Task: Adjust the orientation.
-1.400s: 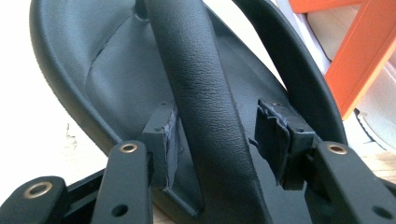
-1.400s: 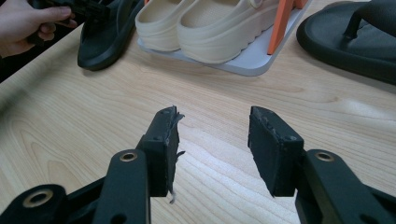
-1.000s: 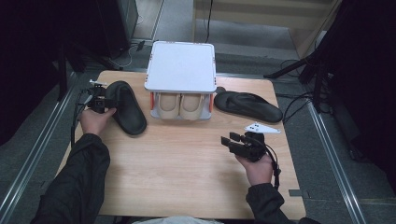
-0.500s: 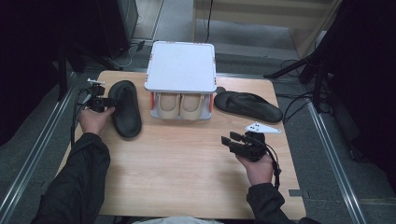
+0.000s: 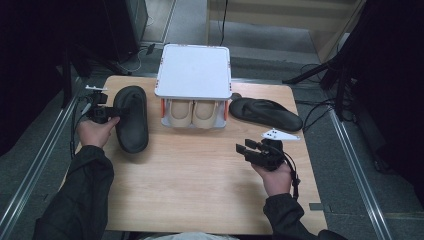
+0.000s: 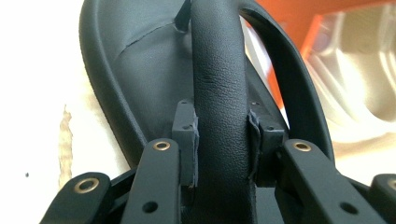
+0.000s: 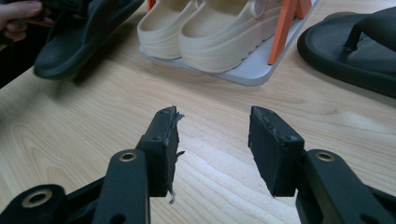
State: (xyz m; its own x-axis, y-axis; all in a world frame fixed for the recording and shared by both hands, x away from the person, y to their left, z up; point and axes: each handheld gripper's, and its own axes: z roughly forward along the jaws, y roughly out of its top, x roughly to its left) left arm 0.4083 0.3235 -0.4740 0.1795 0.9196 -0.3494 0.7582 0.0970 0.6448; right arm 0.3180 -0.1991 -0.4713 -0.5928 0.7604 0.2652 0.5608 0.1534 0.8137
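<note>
A black flip-flop (image 5: pixel 131 120) is at the table's left. My left gripper (image 5: pixel 112 114) has just closed its jaws on the flip-flop's strap (image 6: pixel 217 70), and the pads (image 6: pixel 187 128) press on both sides of it. In the right gripper view this flip-flop (image 7: pixel 70 42) hangs a little above the wood, with a shadow under it. Its mate (image 5: pixel 267 114) lies flat at the right of the rack. My right gripper (image 5: pixel 245 148) hovers open over the front right of the table, with nothing between its fingers (image 7: pixel 166 135).
A white-topped shoe rack (image 5: pixel 194 70) with orange posts stands at the back centre, and a pair of beige clogs (image 5: pixel 192 112) sits on its lower shelf. A small white tag (image 5: pixel 280 135) lies near my right hand. The wooden table (image 5: pixel 200 195) has bare room at the front.
The left gripper has closed on the strap and lifted the left flip-flop, swinging its near end leftward so it lies straighter. The right gripper has stayed put.
</note>
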